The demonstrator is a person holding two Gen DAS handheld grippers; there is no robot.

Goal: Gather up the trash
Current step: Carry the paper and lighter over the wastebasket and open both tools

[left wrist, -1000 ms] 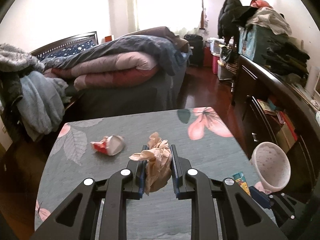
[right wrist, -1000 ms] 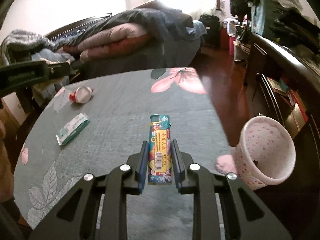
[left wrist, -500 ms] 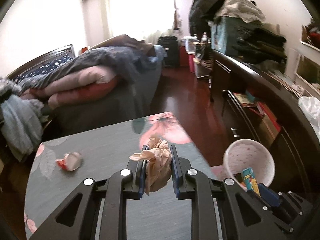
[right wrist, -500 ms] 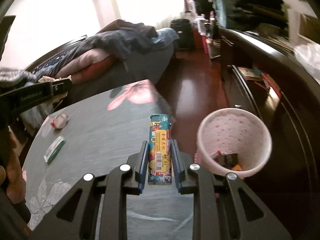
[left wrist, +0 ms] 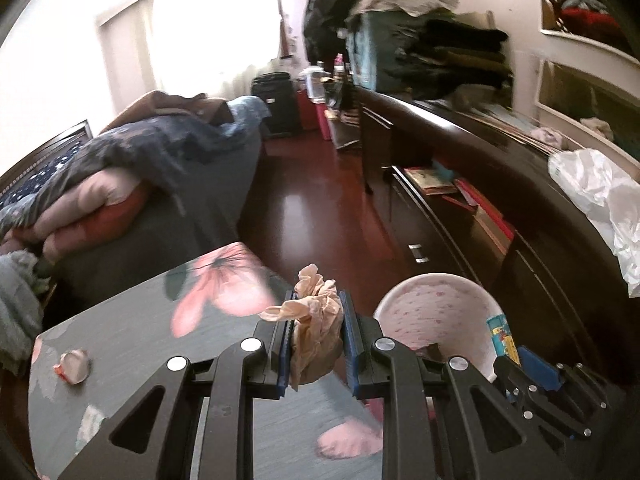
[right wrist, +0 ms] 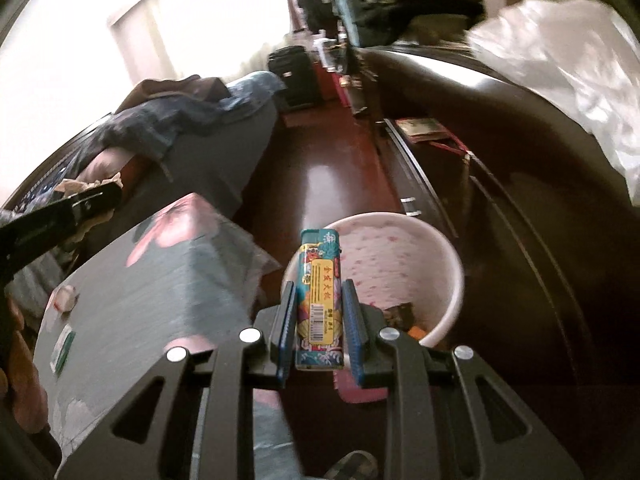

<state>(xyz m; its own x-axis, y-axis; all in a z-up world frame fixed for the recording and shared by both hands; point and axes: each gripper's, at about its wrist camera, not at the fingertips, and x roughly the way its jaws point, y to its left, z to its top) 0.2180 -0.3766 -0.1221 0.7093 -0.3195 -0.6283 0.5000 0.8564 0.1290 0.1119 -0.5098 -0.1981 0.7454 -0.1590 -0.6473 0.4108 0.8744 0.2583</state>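
My left gripper (left wrist: 316,312) is shut on a crumpled beige paper wad (left wrist: 316,328), held above the table's right edge. A pink-white waste bin (left wrist: 436,320) stands on the floor just right of it. My right gripper (right wrist: 318,300) is shut on a teal lighter (right wrist: 320,296), held over the bin's (right wrist: 400,264) near rim; some trash lies inside. The lighter and right gripper also show in the left wrist view (left wrist: 502,334). A crumpled red-white wrapper (left wrist: 74,366) and a small green-white packet (right wrist: 64,346) lie on the table.
The table (left wrist: 132,332) has a grey floral cloth. A bed with piled bedding (left wrist: 140,168) is behind it. A dark dresser (left wrist: 520,216) with a white plastic bag (left wrist: 600,196) runs along the right. Red wood floor (left wrist: 320,208) lies between.
Both grippers have swung right, from over the table towards the bin. The right gripper with the lighter is now over the bin's rim. Both still hold their items.
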